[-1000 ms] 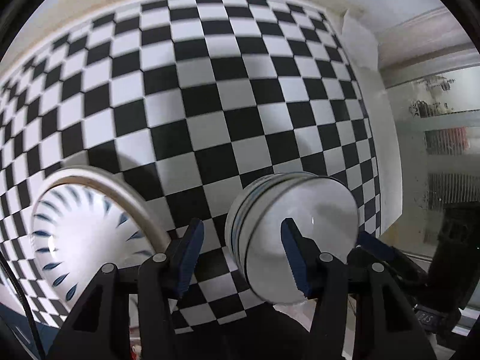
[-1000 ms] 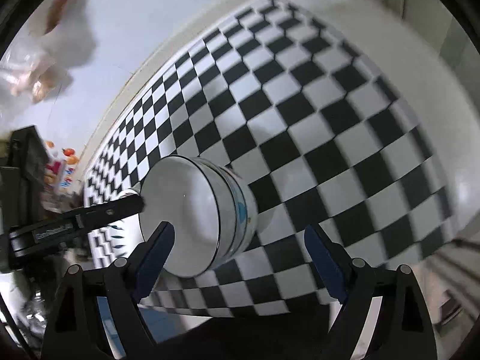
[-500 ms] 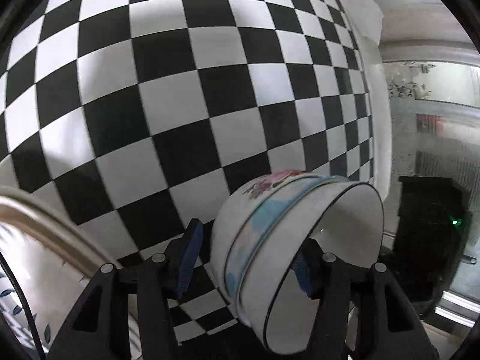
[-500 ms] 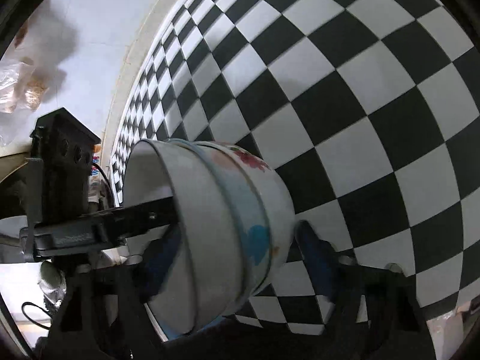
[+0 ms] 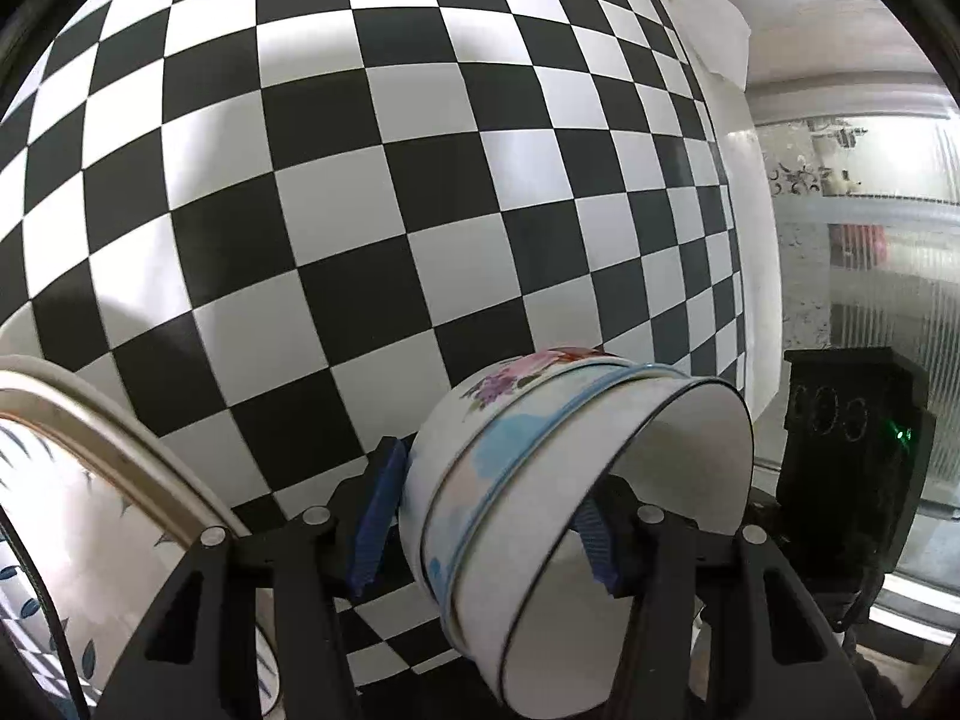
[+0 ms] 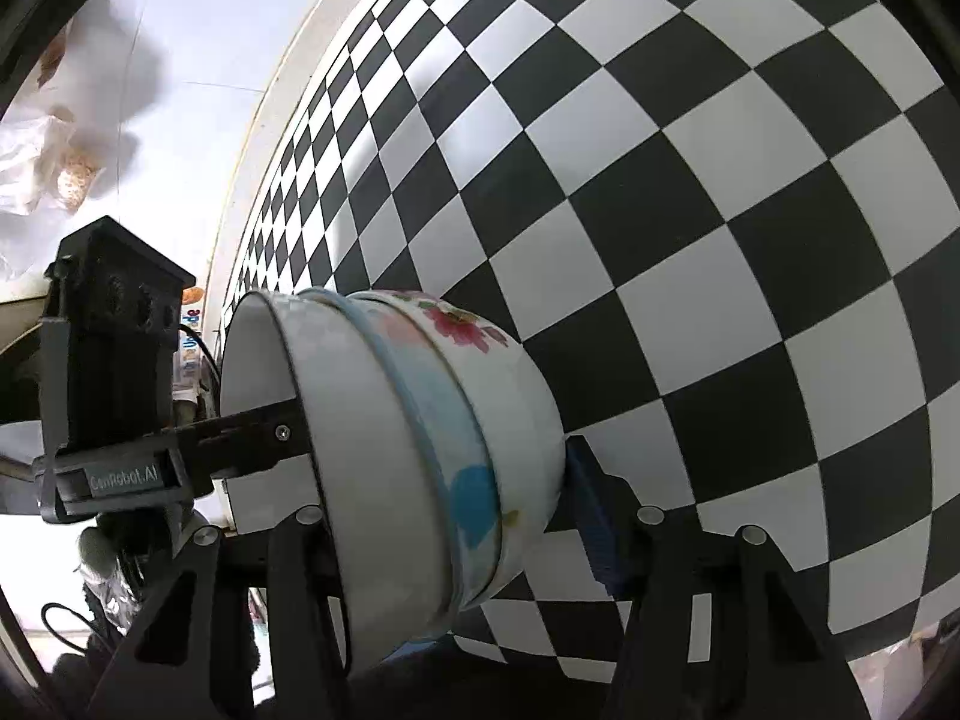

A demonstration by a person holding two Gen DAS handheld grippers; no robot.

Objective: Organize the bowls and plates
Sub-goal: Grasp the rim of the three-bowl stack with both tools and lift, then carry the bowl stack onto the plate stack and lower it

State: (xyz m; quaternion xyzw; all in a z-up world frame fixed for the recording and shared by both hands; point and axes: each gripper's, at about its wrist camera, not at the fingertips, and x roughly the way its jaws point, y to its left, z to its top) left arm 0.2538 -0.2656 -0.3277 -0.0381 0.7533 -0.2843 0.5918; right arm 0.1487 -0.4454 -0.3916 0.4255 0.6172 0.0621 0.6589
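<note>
A stack of nested white bowls [image 5: 540, 480] with flower and blue prints sits between the fingers of both grippers. My left gripper [image 5: 486, 522] straddles the stack's wall, one blue pad outside, the other inside the top bowl. My right gripper [image 6: 456, 516] grips the same stack [image 6: 432, 450] from the other side; its left pad is hidden behind the bowls. The left gripper's finger shows in the right wrist view [image 6: 240, 438], reaching into the top bowl. A white plate with blue leaf marks [image 5: 90, 510] lies at the left.
The black-and-white checkered tablecloth [image 5: 360, 180] covers the table. A white wall and a frosted glass panel [image 5: 870, 240] stand at the right. Plastic bags [image 6: 42, 168] lie beyond the table's far edge.
Both grippers have moved in on the bowl stack and closed around its walls. The stack now looms much larger, and the leaf plate has slid toward the left edge.
</note>
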